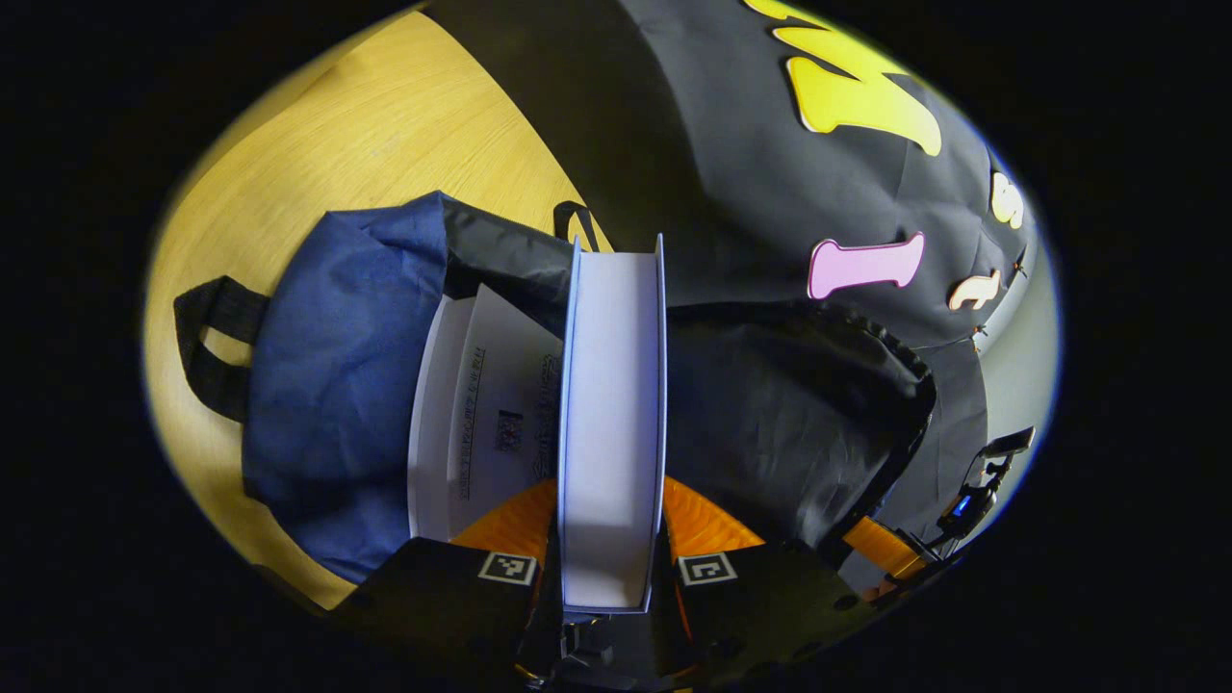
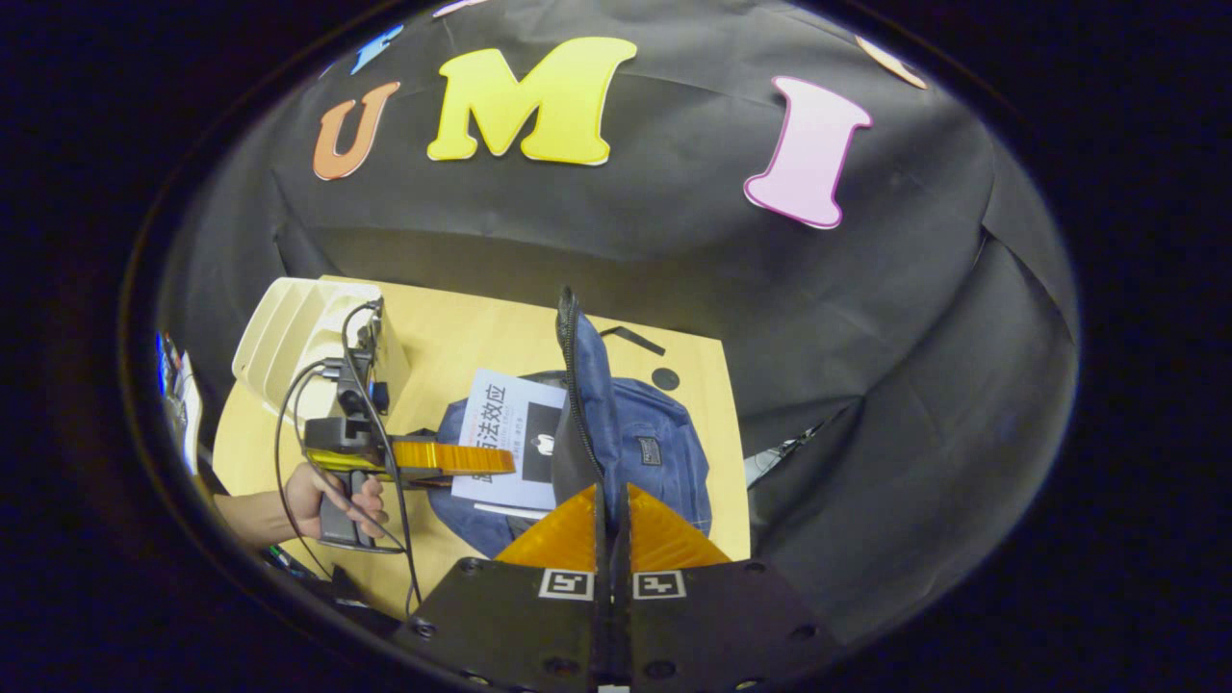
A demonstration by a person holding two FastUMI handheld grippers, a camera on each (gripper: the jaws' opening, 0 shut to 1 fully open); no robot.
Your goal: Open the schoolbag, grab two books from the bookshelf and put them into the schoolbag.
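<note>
Pale wood tabletop [image 2: 462, 337]: schoolbag [image 2: 654, 452] lies near its right edge, flap pinched up by right gripper [image 2: 610, 525]. 2nd book [image 1: 612, 423] is clamped in left gripper [image 1: 612, 539], above 1st book [image 1: 481, 414] already inside. Next: book to be lowered in & released.

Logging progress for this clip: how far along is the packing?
Done: bag open, right gripper holding its flap up; one book already inside. In hand: left gripper clamps the second book at the opening. Left: slide it in and release.
</note>
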